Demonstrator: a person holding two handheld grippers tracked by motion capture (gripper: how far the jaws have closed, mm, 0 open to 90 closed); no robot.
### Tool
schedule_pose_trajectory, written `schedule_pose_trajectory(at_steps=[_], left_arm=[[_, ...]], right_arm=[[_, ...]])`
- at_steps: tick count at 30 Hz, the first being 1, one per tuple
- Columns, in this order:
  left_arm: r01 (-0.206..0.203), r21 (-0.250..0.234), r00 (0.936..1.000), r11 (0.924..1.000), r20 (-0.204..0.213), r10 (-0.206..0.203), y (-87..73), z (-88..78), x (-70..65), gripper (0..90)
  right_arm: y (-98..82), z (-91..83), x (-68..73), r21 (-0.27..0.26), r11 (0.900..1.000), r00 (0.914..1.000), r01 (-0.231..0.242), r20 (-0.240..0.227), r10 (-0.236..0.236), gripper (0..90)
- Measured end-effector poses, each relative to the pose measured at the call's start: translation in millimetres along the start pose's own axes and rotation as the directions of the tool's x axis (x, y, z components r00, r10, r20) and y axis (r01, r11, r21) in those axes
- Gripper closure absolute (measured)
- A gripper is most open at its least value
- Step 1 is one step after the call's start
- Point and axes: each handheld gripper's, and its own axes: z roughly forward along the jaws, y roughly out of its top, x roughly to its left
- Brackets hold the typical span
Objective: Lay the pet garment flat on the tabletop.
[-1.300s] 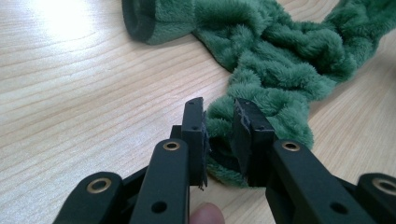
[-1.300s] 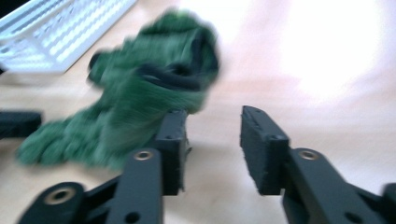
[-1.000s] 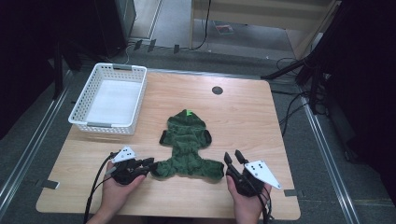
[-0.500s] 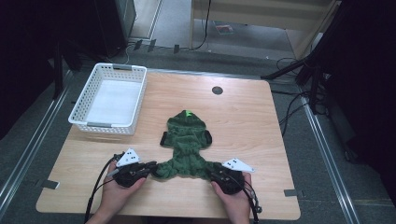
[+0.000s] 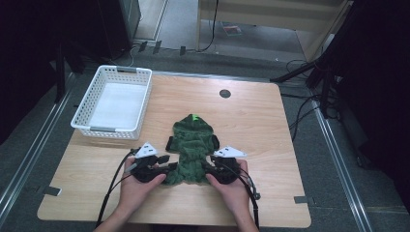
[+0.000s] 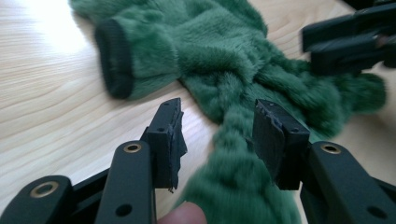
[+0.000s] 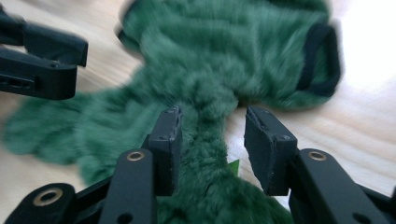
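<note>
The wooden desk (image 5: 270,145) holds a white basket (image 5: 113,101) at its far left. A fuzzy green garment (image 5: 192,145) lies flat near the front middle. The left tool (image 5: 164,169) has just been opening; its jaws stand apart around a green strip. The right tool (image 5: 209,170) also stands spread around the fuzzy cloth, not pinching.

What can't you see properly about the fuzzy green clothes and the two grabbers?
- Green garment: its near hem is hidden in the high view by the left gripper, the right gripper and the hands.
- Right gripper view: blur smears the fleece, so no stitching or label reads.
- Left gripper view: jaws have just been opening, fleece between them; the bottom edge cuts it off.
- White basket: its near wall hides part of the floor.
</note>
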Motion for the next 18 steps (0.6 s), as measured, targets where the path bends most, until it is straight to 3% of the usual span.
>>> schedule_pose_trajectory(at_steps=[1, 2, 4, 9, 10, 13, 15, 16, 17, 18], left_arm=[[-0.029, 0.023, 0.9989, 0.9993, -0.036, 0.03, 4.0, 10.7, -7.2, 52.5], [-0.029, 0.023, 0.9989, 0.9993, -0.036, 0.03, 4.0, 10.7, -7.2, 52.6], [-0.063, 0.066, 0.9951, 0.9958, -0.072, 0.068, 8.7, 23.7, -12.2, 54.4], [-0.075, 0.079, 0.9931, 0.9941, -0.084, 0.082, 9.7, 23.5, -9.0, 86.2], [-0.073, 0.076, 0.9929, 0.9944, -0.088, 0.08, 8.6, 22.5, -7.9, 88.0], [-0.049, 0.058, 0.9946, 0.9971, -0.088, 0.054, 5.1, 18.5, -2.4, 89.3], [0.012, 0.036, 0.9982, 0.9993, -0.059, -0.01, 2.9, 15.6, 3.6, 88.9], [0.012, 0.036, 0.9982, 0.9993, -0.059, -0.01, 2.9, 15.6, 3.6, 87.0], [0.042, 0.008, 0.9989, 0.9991, -0.021, -0.041, 2.4, 13.0, 7.7, 81.4], [0.042, 0.008, 0.9989, 0.9991, -0.021, -0.041, 2.4, 13.0, 7.7, 74.0]], right_arm=[[-0.9, 8.9, 1.3, 0.004, 1.0, 0.9998, 0.002, 0.019, -0.002, 61.7], [-0.9, 8.9, 1.3, 0.004, 1.0, 0.9998, 0.002, 0.019, -0.002, 61.7], [-2.0, 14.9, 3.1, 0.001, 1.0, 0.9993, 0.002, 0.038, -0.002, 70.1], [-4.0, 13.3, 2.9, -0.007, 1.0, 0.9981, 0.029, 0.055, -0.029, 82.2], [-5.1, 12.1, 1.0, -0.009, 0.999, 0.9977, 0.031, 0.06, -0.031, 83.6], [-9.5, 10.1, -3.0, 0.005, 0.998, 0.9935, 0.066, 0.093, -0.066, 84.9], [-10.3, 8.3, -4.6, 0.003, 0.998, 0.9949, 0.06, 0.081, -0.06, 83.0], [-9.6, 6.6, -5.4, -0.001, 0.999, 0.997, 0.046, 0.063, -0.046, 78.4], [-8.4, 5.0, -6.8, -0.008, 0.999, 0.9991, 0.031, 0.03, -0.031, 73.1], [-8.4, 5.0, -6.8, -0.008, 0.999, 0.9991, 0.031, 0.03, -0.031, 73.1]])
